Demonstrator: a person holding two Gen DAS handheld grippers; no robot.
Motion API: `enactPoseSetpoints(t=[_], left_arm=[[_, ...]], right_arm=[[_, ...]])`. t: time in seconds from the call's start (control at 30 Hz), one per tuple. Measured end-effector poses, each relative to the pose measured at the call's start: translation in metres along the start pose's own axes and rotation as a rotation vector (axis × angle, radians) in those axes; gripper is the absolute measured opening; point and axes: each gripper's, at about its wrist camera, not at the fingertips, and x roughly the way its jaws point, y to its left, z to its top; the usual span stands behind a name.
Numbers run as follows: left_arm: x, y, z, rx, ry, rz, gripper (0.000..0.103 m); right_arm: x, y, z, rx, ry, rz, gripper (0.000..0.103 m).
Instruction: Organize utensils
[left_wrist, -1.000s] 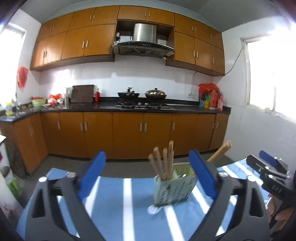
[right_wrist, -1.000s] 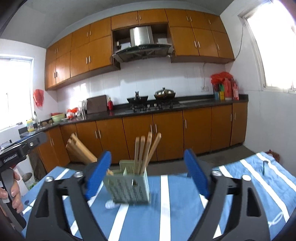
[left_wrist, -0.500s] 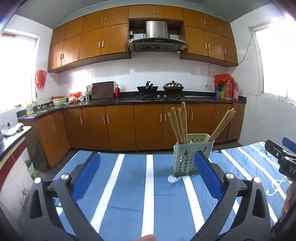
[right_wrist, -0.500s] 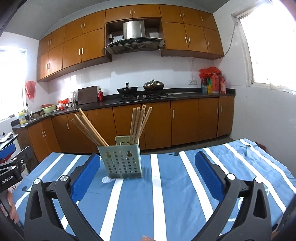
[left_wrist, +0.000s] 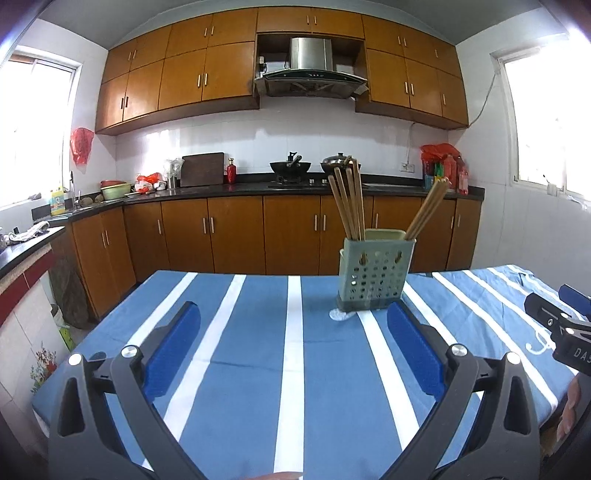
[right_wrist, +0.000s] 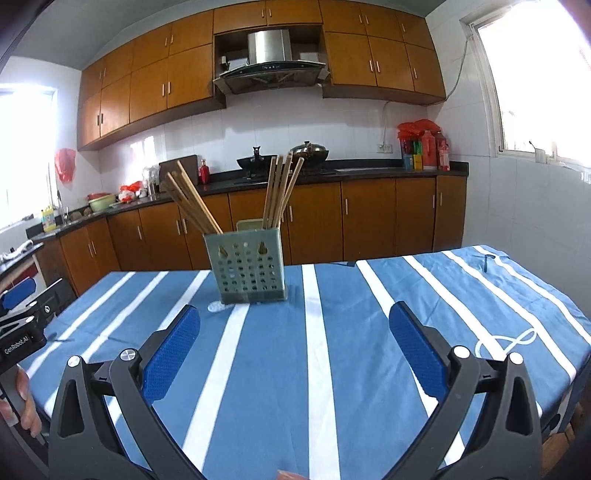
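A pale green perforated utensil holder stands on the blue striped tablecloth, with two bunches of wooden chopsticks upright in it. It also shows in the right wrist view with its chopsticks. My left gripper is open and empty, well short of the holder. My right gripper is open and empty, also short of it. The right gripper shows at the right edge of the left wrist view; the left one shows at the left edge of the right wrist view.
A small clear patch lies on the cloth by the holder's base. A small dark hex key lies at the table's far right. Kitchen cabinets and a dark counter run behind the table. The table's left edge drops to the floor.
Both grippers have pulled back and risen away from the holder, which now looks smaller and farther. More of the tablecloth shows in front of both. Both stay open.
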Motion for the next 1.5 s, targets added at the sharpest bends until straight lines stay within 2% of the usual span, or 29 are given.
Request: enactPoseSetpoints(t=[0.6,1.5], left_arm=[[0.008,-0.012,-0.042,0.009,0.082,-0.002,0.099],[0.014,-0.019,-0.045,0.006,0.108,-0.027,0.099]], right_arm=[[0.001,0.005,-0.031,-0.025,0.065,-0.018,0.101],[0.0,0.001,-0.034,-0.015,0.076,-0.024,0.101]])
